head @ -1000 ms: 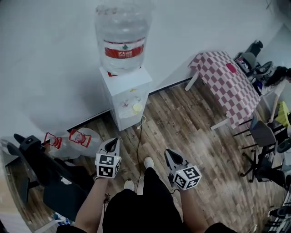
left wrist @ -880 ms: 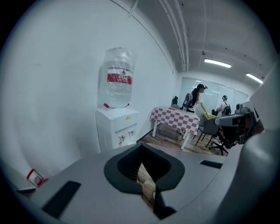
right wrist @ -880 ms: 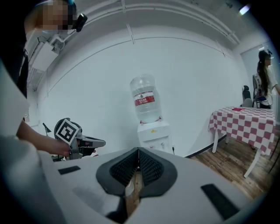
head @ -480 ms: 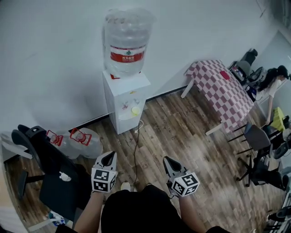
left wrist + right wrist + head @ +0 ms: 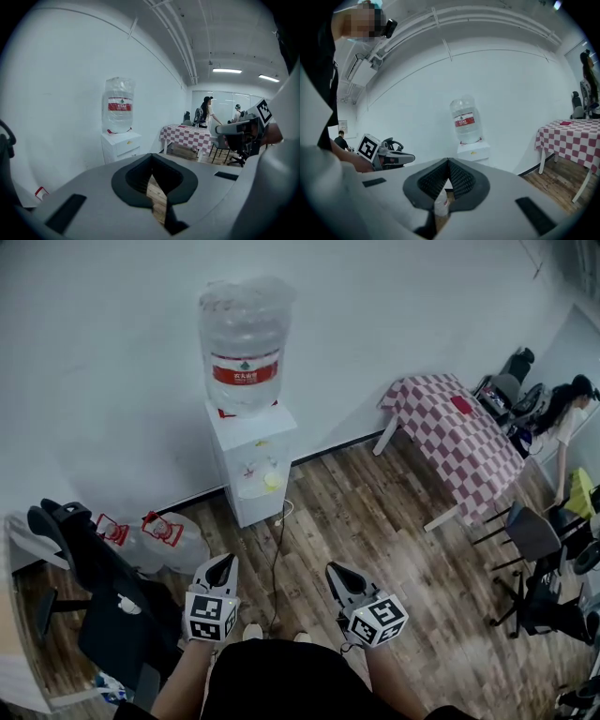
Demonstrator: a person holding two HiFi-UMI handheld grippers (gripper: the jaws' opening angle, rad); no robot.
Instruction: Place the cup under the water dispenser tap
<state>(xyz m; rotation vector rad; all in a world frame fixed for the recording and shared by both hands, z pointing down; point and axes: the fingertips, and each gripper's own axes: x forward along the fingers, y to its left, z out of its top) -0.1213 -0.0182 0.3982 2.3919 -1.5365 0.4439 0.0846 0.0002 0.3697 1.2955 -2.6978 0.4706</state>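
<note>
The white water dispenser point(image 5: 248, 460) stands against the wall with a big clear bottle point(image 5: 242, 343) on top. A small yellow thing point(image 5: 272, 481) sits in its tap recess; I cannot tell whether it is the cup. Both grippers are held in front of the person, well short of the dispenser and pointing towards it. My left gripper point(image 5: 225, 560) is shut with nothing in it, its jaws meeting in the left gripper view point(image 5: 151, 157). My right gripper point(image 5: 330, 568) is also shut and empty point(image 5: 449, 161); only a far-off floor bottle shows below its tips.
Empty water bottles point(image 5: 159, 535) lie on the wood floor left of the dispenser, next to a black chair point(image 5: 103, 606). A cable point(image 5: 277, 549) runs from the dispenser towards the person. At the right are a chequered table point(image 5: 459, 432), office chairs point(image 5: 534, 531) and a person point(image 5: 567, 409).
Both grippers sit a little lower in the head view and stay shut. The head view has shifted, and the person's shoes have nearly slipped out of sight.
</note>
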